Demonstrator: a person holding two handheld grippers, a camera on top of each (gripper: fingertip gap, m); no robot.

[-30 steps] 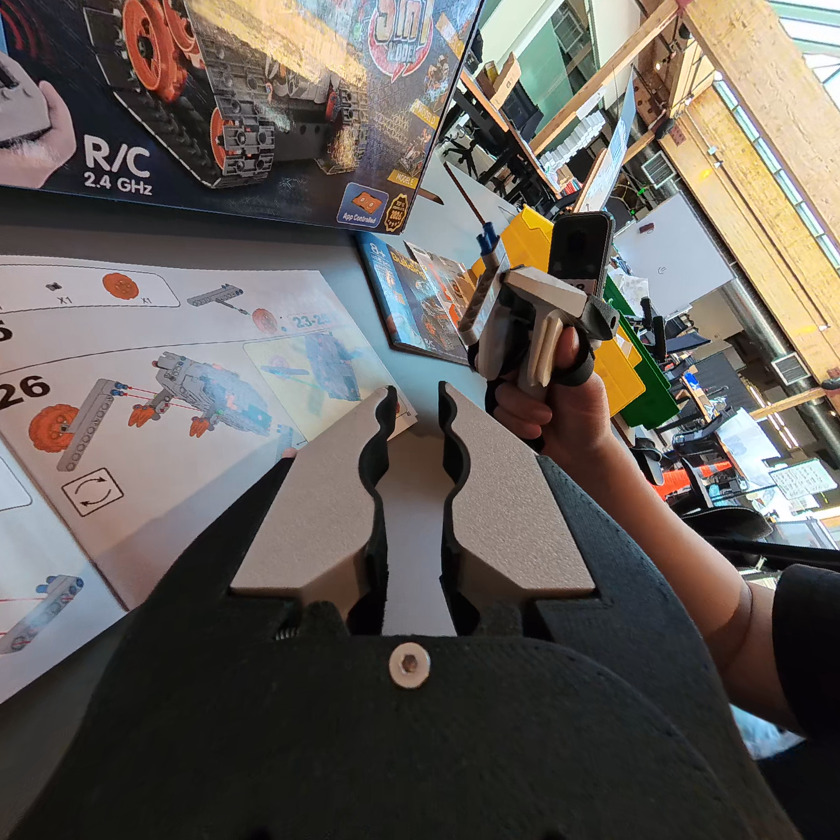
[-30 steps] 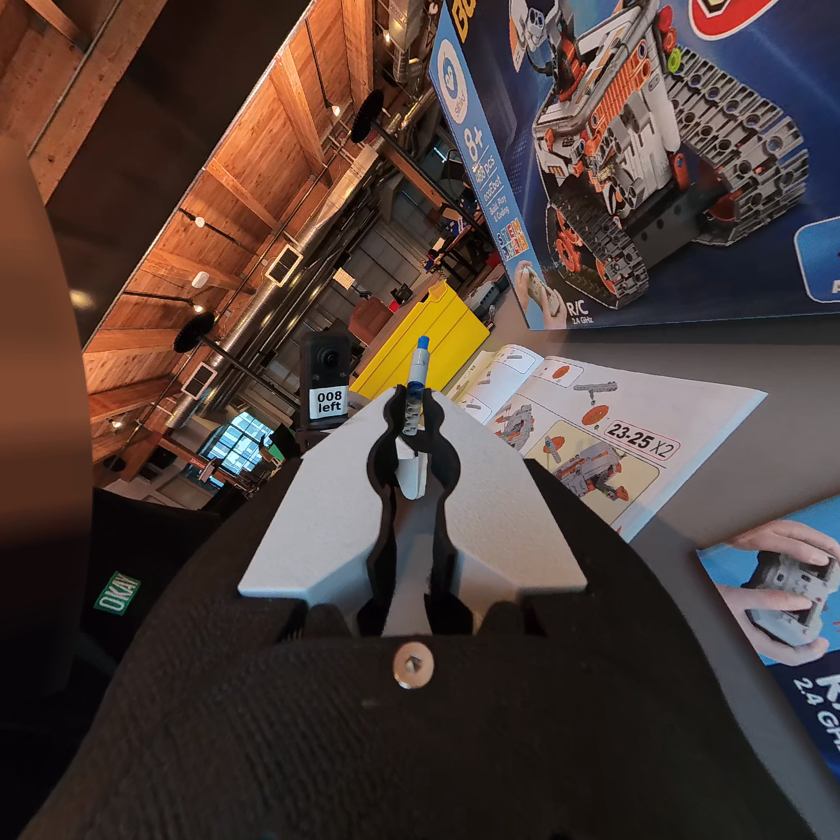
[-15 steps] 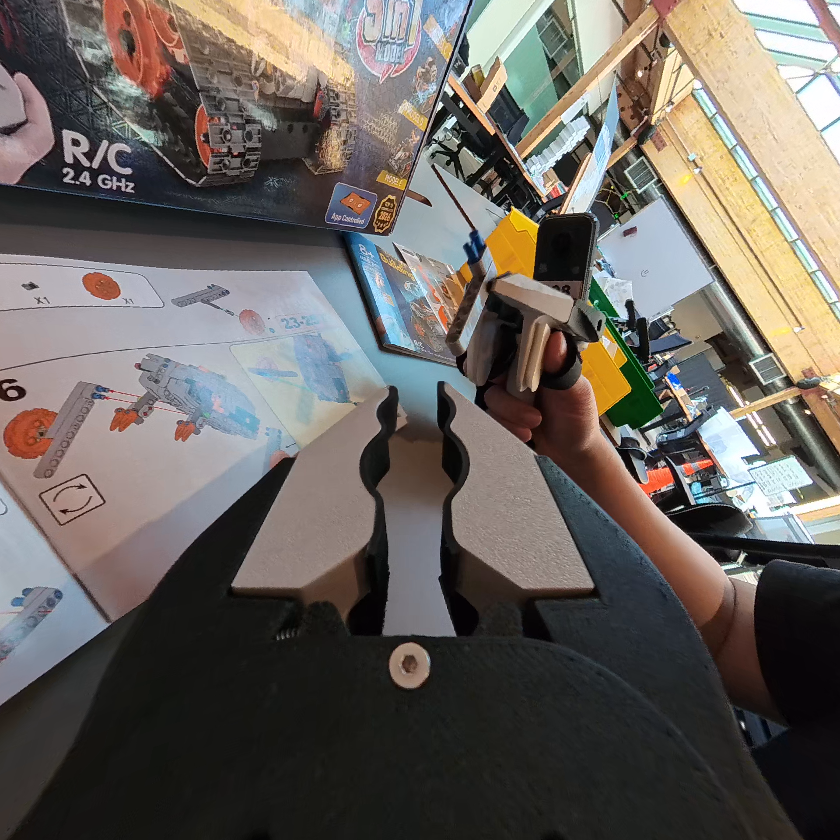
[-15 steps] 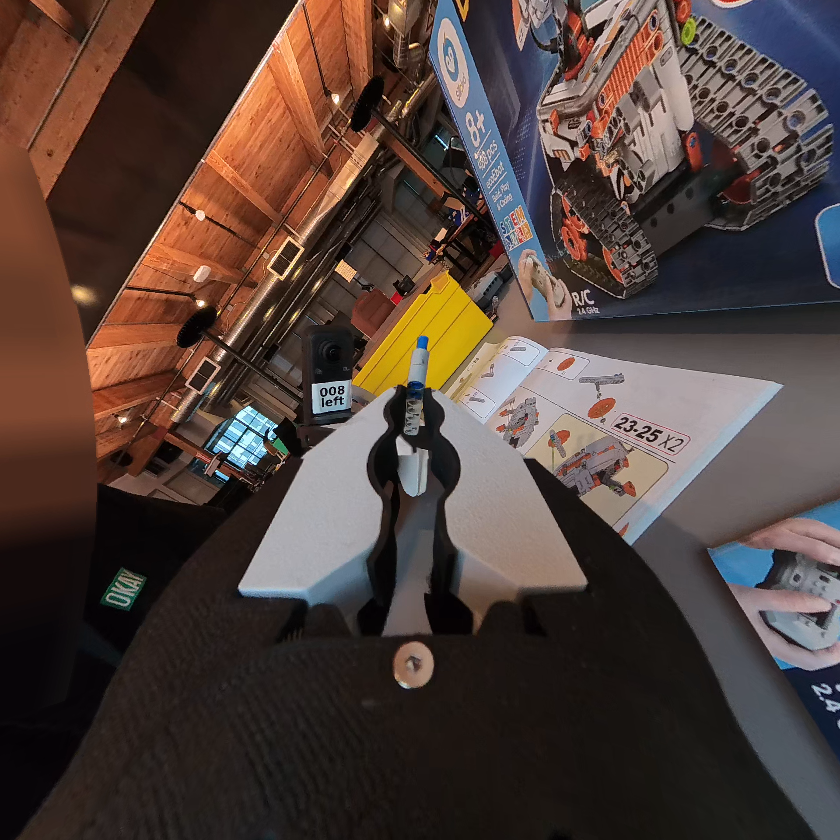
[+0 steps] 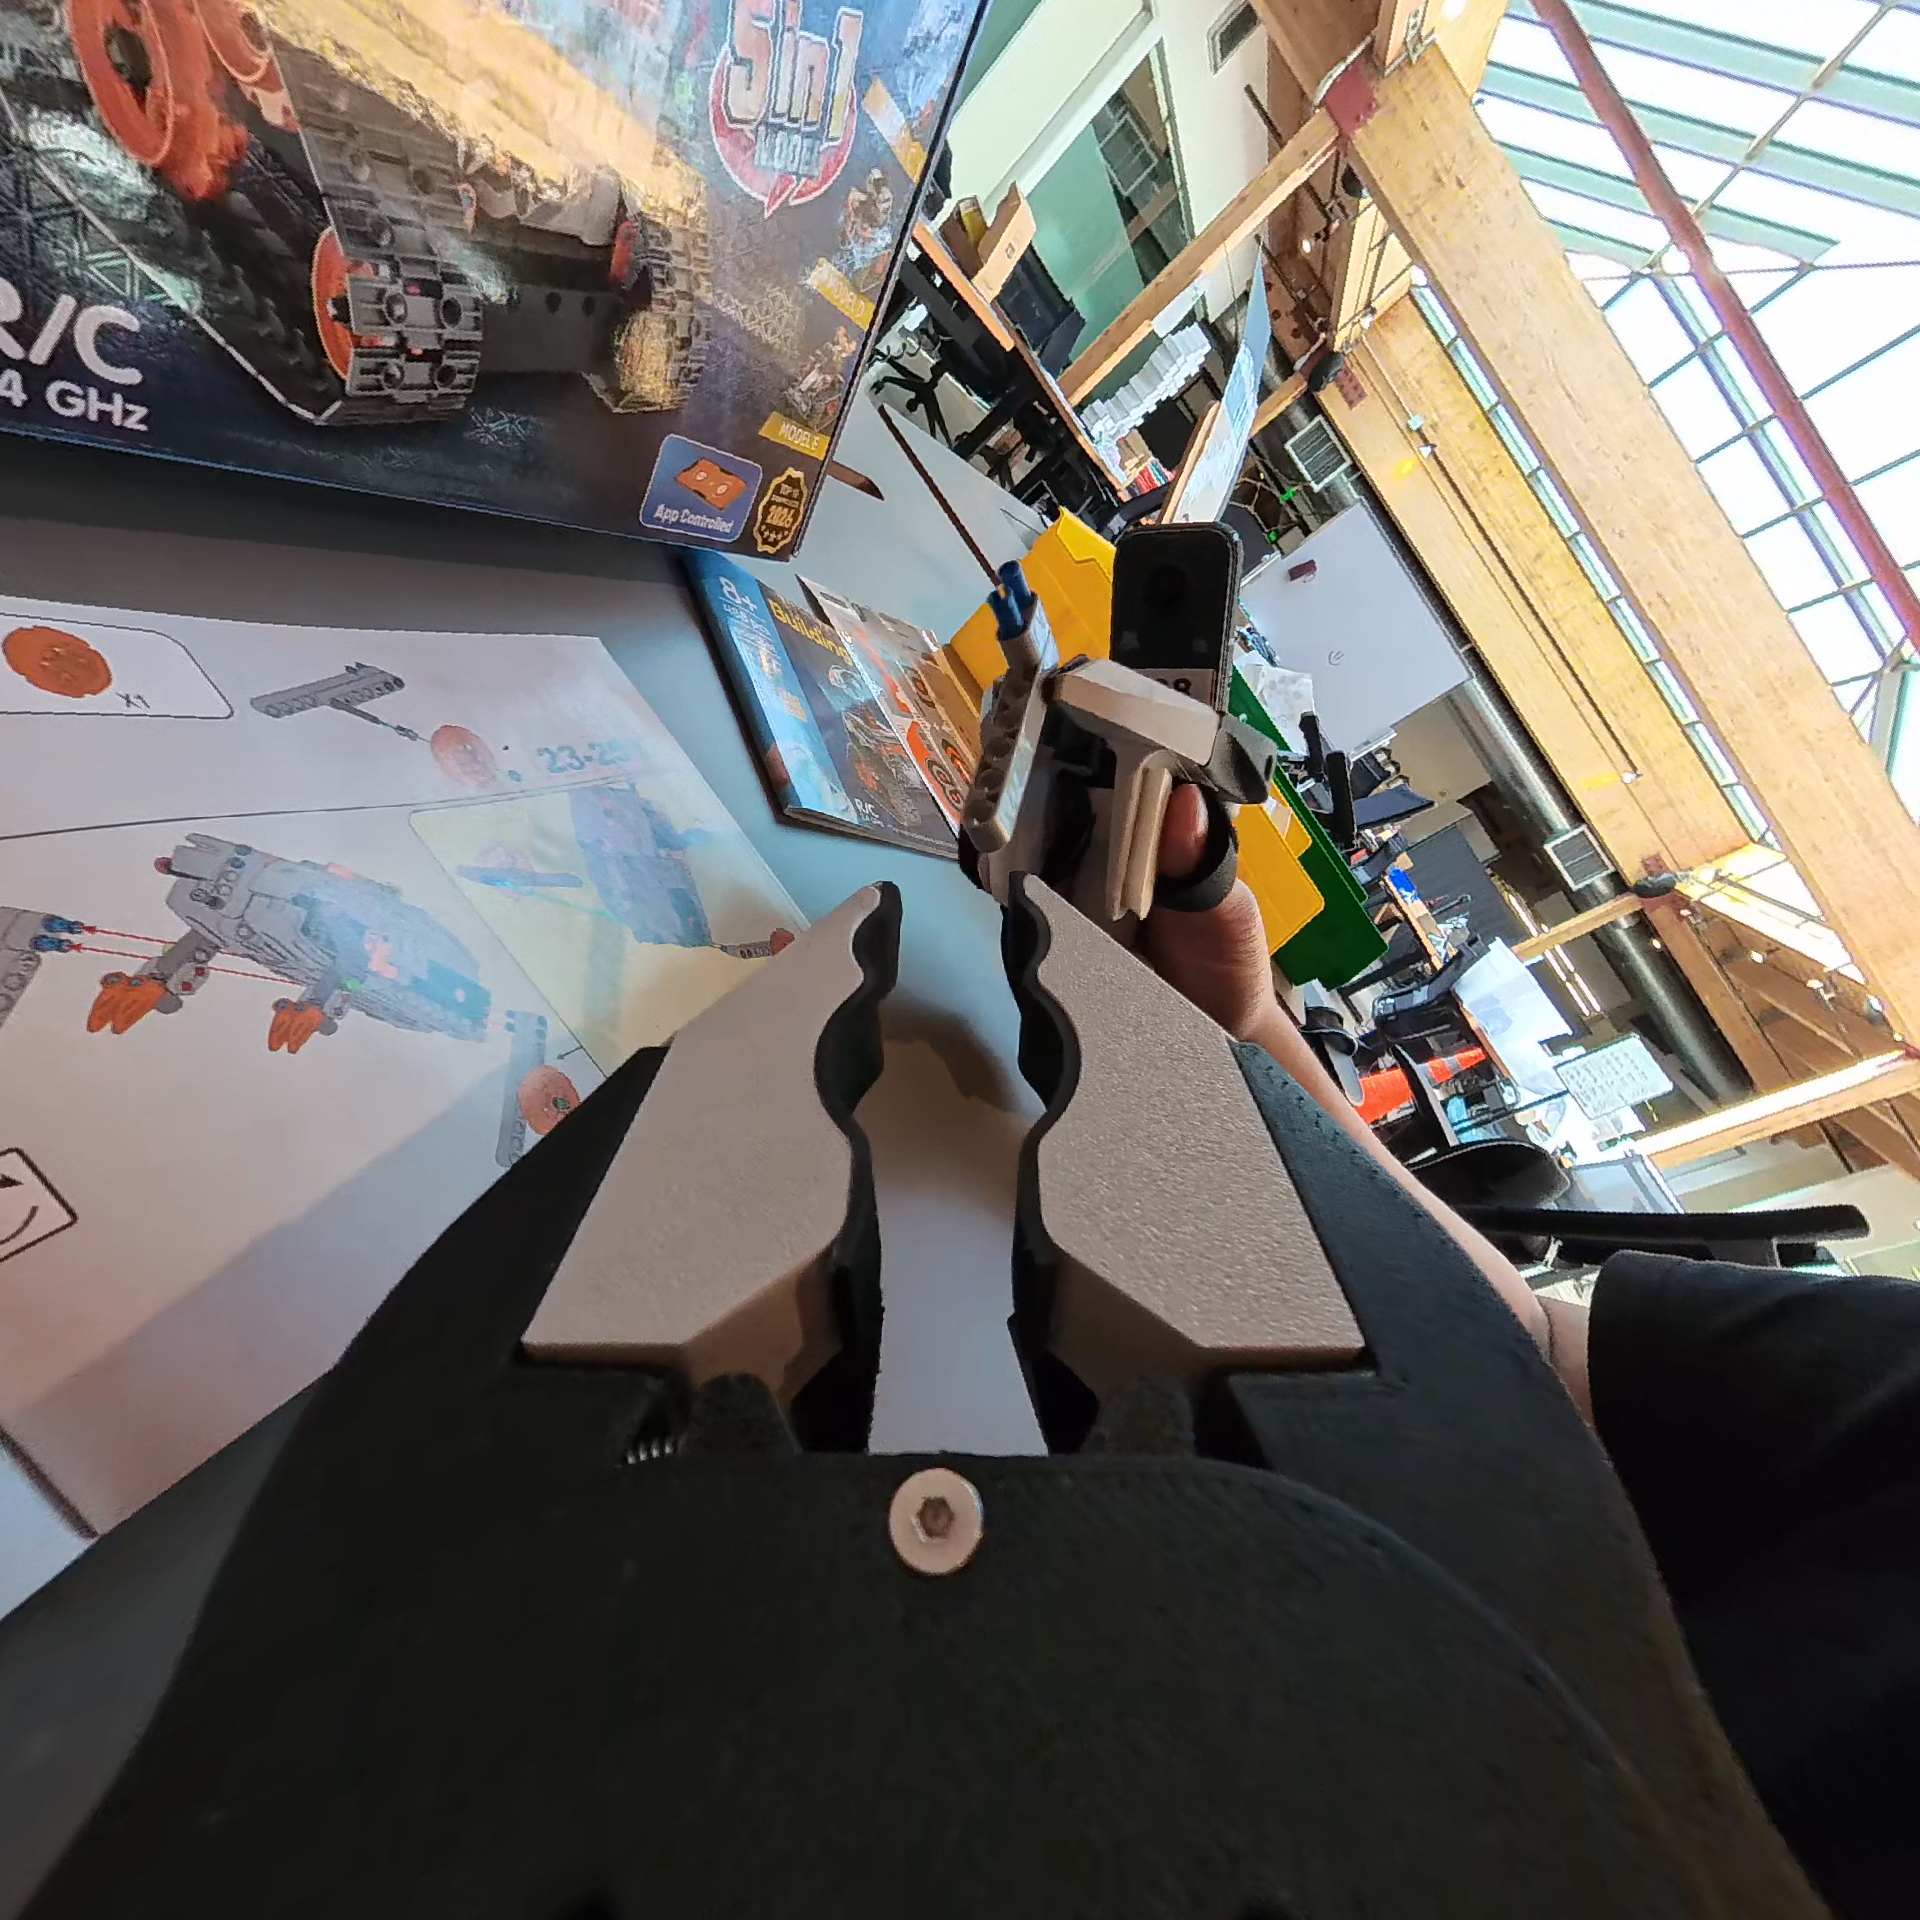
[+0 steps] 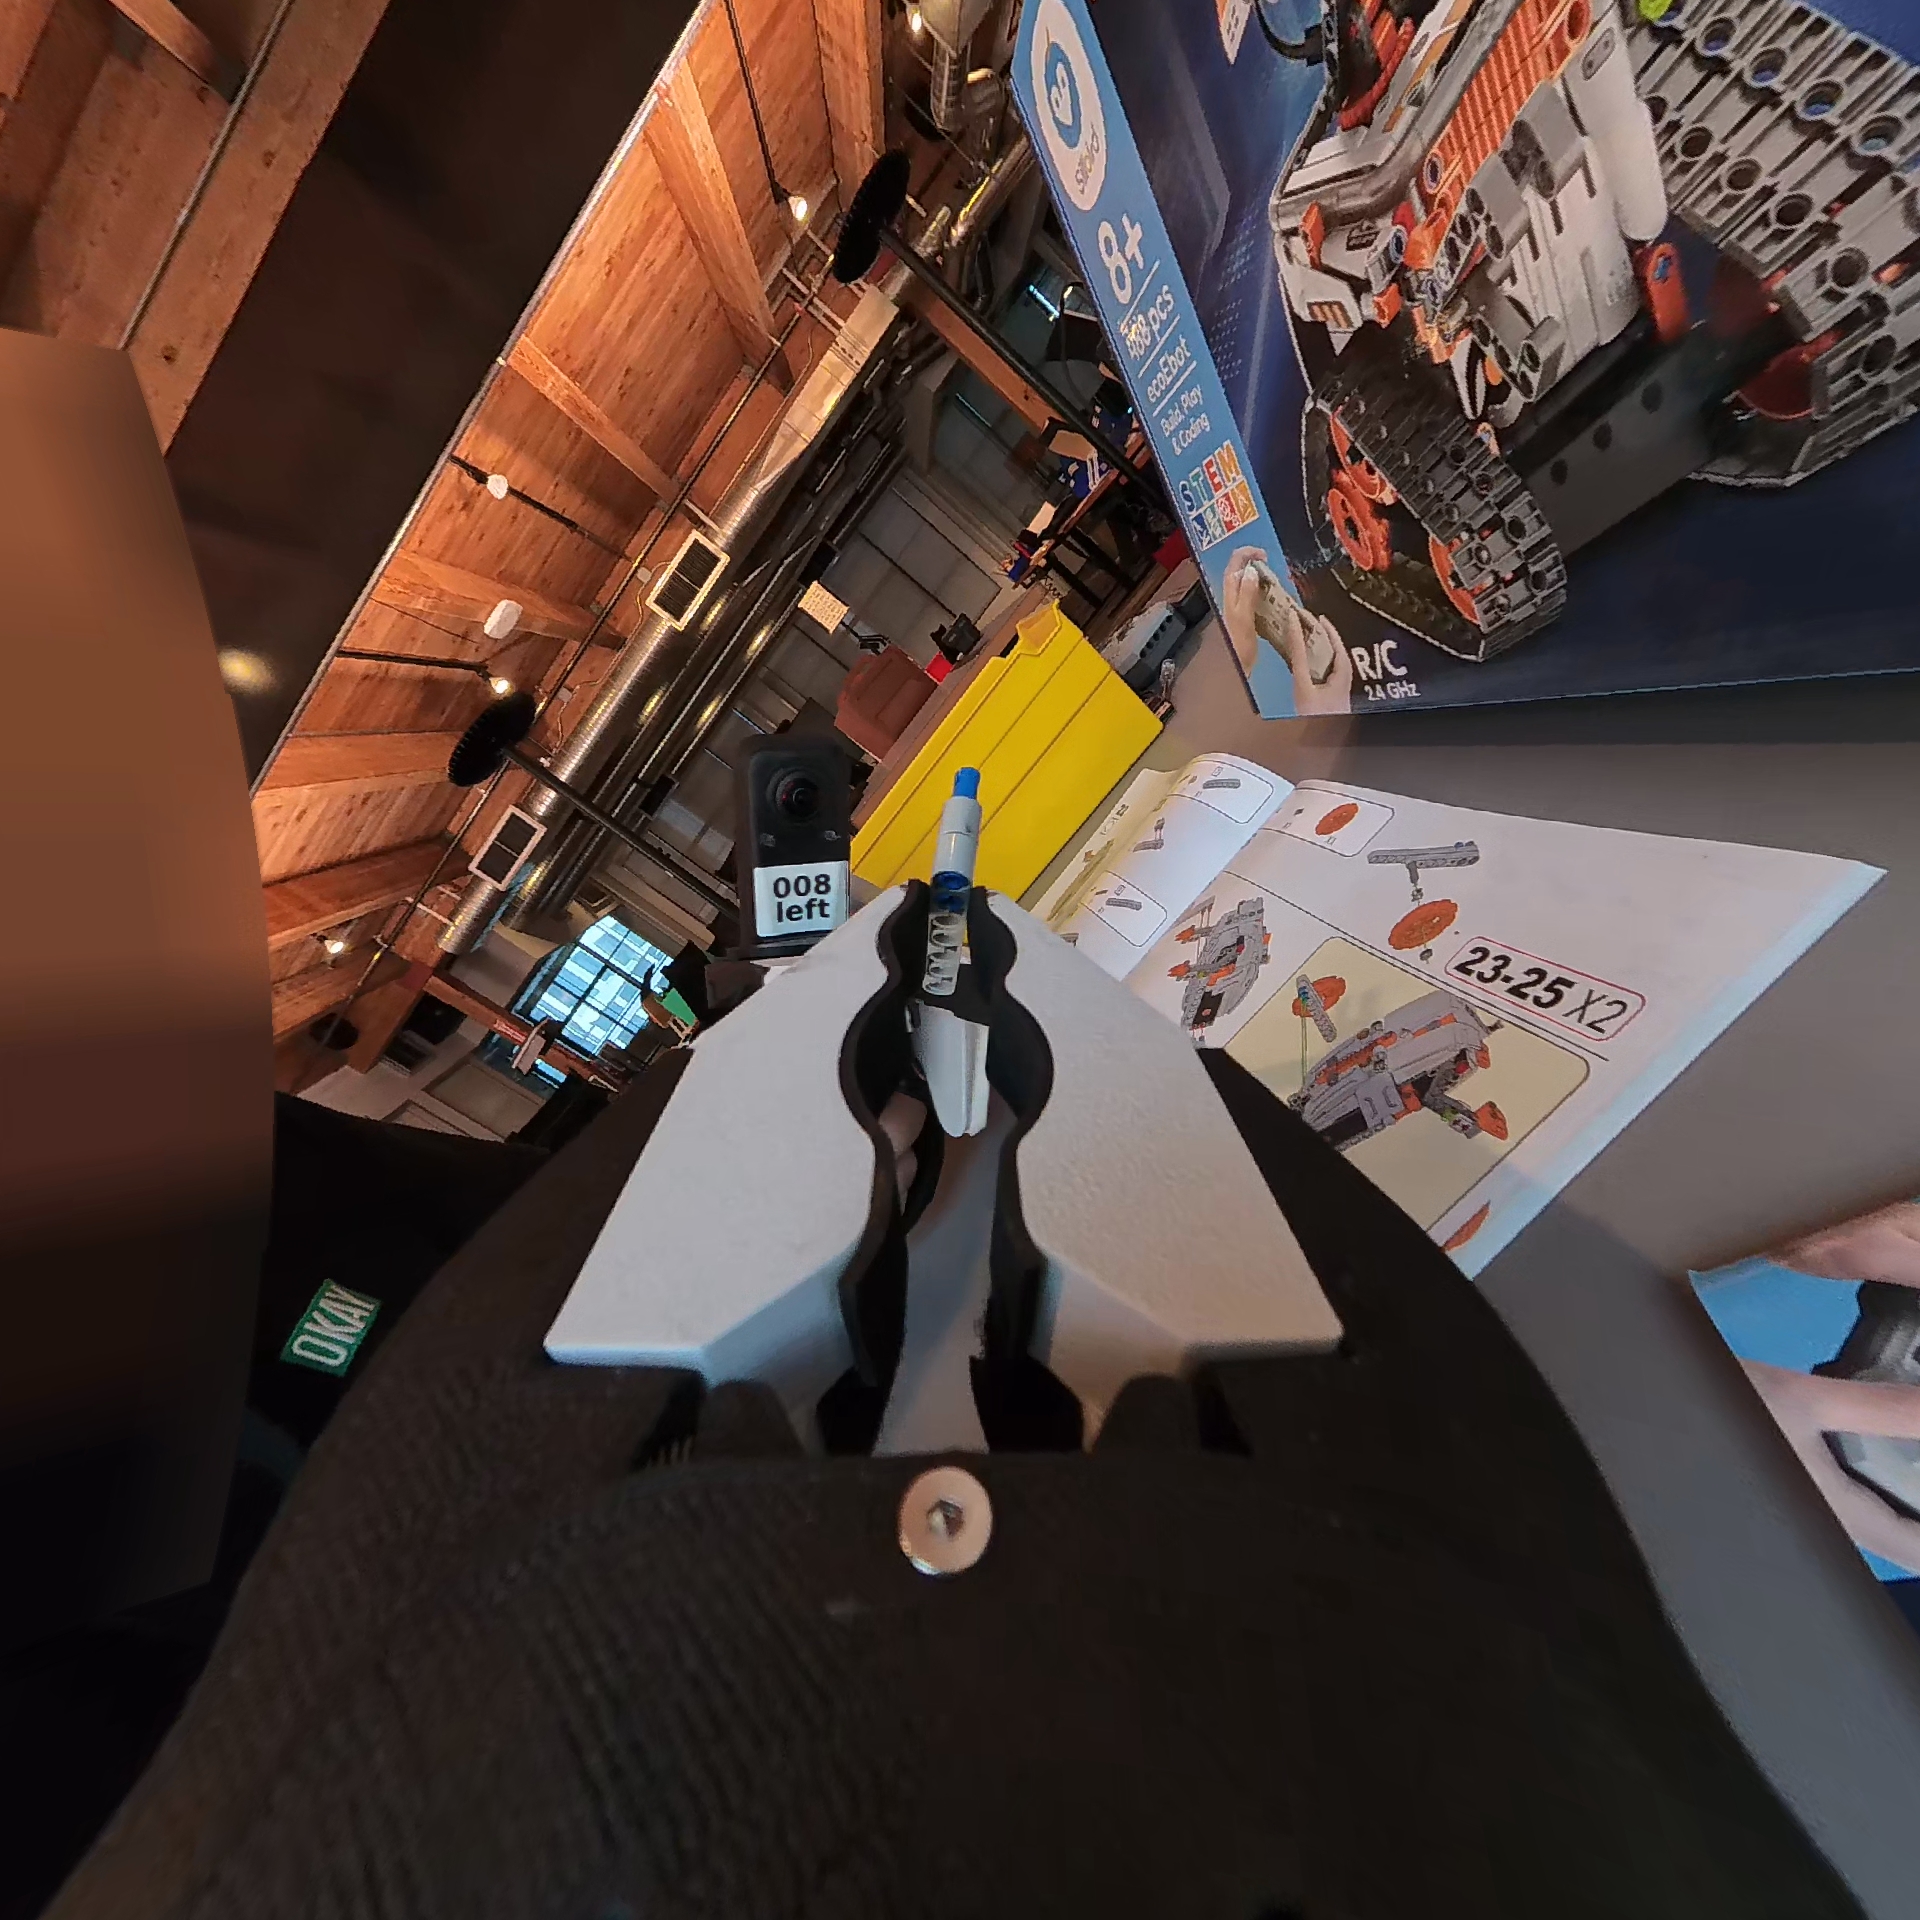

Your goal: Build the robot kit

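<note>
My right gripper point(image 6: 948, 914) is shut on a slim grey beam with holes point(image 6: 951, 971), held upright with a blue pin point(image 6: 964, 781) sticking out above the fingertips. In the left wrist view the same gripper point(image 5: 1049, 748) is held by a hand point(image 5: 1205, 935) just beyond my left fingertips, with the beam point(image 5: 1003, 748) on its left side. My left gripper point(image 5: 951, 899) is open by a narrow gap and empty, above the grey table point(image 5: 935, 1195) at the edge of an open instruction booklet point(image 5: 312, 831).
A big toy box point(image 5: 416, 208) stands at the back of the table; it also shows in the right wrist view point(image 6: 1558, 312). A small booklet point(image 5: 831, 717) lies to the right of the open one point(image 6: 1455, 935). Yellow bins point(image 5: 1070, 592) and a green bin point(image 5: 1320, 914) stand beyond.
My left gripper has shifted to the right over the booklet, and the right gripper with the beam now sits closer to its fingertips. Both grips are unchanged.
</note>
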